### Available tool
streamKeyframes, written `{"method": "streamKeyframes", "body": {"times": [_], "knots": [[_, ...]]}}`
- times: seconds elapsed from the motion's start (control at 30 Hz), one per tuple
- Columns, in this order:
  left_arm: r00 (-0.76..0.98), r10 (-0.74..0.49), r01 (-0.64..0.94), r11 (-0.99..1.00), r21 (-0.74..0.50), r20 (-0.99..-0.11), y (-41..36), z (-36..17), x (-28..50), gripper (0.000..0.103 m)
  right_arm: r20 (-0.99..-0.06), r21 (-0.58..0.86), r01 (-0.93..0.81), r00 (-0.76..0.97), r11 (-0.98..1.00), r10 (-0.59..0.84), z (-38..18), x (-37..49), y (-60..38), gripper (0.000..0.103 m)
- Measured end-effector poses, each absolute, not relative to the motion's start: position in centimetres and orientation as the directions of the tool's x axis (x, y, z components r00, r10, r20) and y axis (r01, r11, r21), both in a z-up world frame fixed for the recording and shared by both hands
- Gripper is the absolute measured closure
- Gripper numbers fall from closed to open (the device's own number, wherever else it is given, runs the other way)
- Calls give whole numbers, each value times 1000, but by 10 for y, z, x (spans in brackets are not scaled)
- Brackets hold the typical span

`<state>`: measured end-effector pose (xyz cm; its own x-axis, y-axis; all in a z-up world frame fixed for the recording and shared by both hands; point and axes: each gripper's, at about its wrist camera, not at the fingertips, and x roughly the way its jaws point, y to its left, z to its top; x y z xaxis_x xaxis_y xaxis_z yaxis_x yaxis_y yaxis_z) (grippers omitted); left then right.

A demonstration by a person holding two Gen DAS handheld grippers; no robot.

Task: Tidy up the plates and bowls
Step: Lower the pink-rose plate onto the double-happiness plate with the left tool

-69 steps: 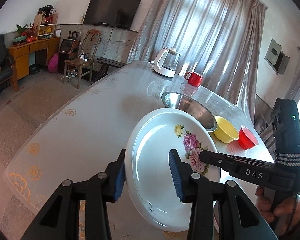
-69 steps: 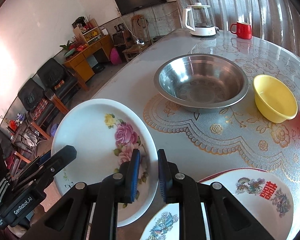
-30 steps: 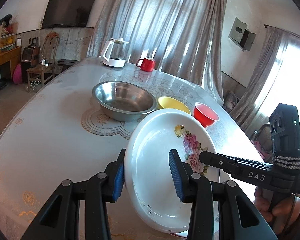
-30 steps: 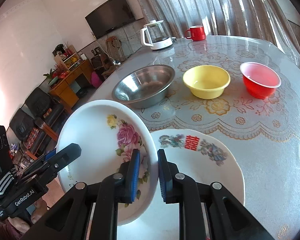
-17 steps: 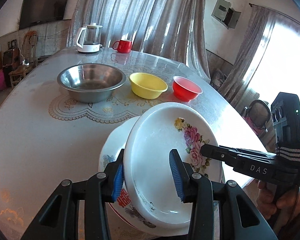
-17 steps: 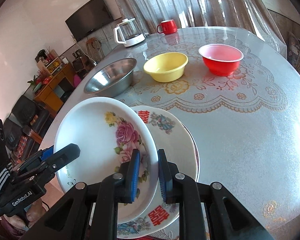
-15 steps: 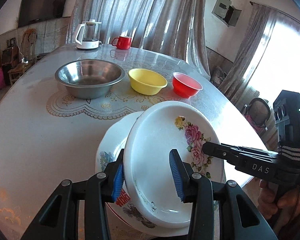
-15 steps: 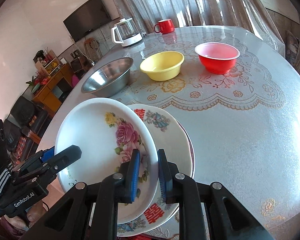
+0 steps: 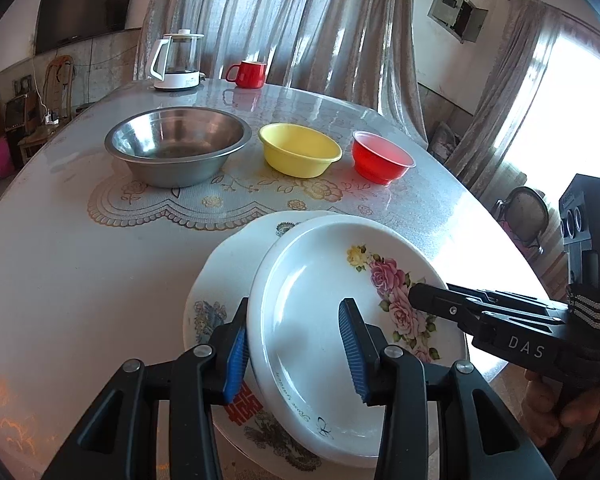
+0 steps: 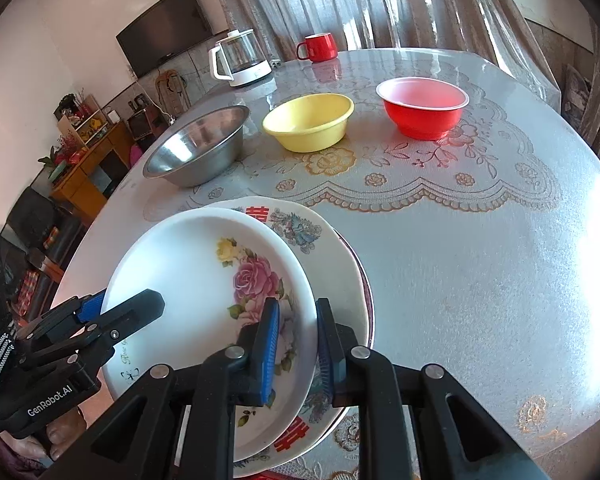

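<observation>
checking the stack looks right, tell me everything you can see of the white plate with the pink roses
The rose plate is a glossy white, ceramic-looking dish with a raised rim, pink and yellow roses on one side, and small script plus a butterfly near the edge. It lies slightly off-centre on the red-lettered plate on the table. The left gripper and right gripper each straddle its rim; the right's jaws have just been opening.

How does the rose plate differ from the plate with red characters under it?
The rose plate carries pink and yellow flowers on one side; the red-character plate has red characters and blue-green figures near its edge. The rose plate is on top, straddled by both claws; the red-character plate sits beneath, ungripped. The rose plate is fully visible and offset sideways; the red-character plate is mostly covered. Both are round and white.
</observation>
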<state>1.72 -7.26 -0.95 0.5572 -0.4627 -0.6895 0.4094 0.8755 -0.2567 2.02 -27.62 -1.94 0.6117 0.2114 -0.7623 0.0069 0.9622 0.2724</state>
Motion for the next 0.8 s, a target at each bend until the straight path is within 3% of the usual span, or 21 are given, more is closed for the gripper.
{"method": "streamKeyframes", "body": {"times": [0.23, 0.8], "knots": [[553, -444, 399, 884, -244, -705, -72, -15, 21, 55, -765, 205, -13, 622, 979, 169, -19, 21, -265, 74], [579, -453, 411, 880, -238, -678, -69, -8, 15, 52, -762, 192, -10, 629, 981, 156, -18, 20, -266, 74]]}}
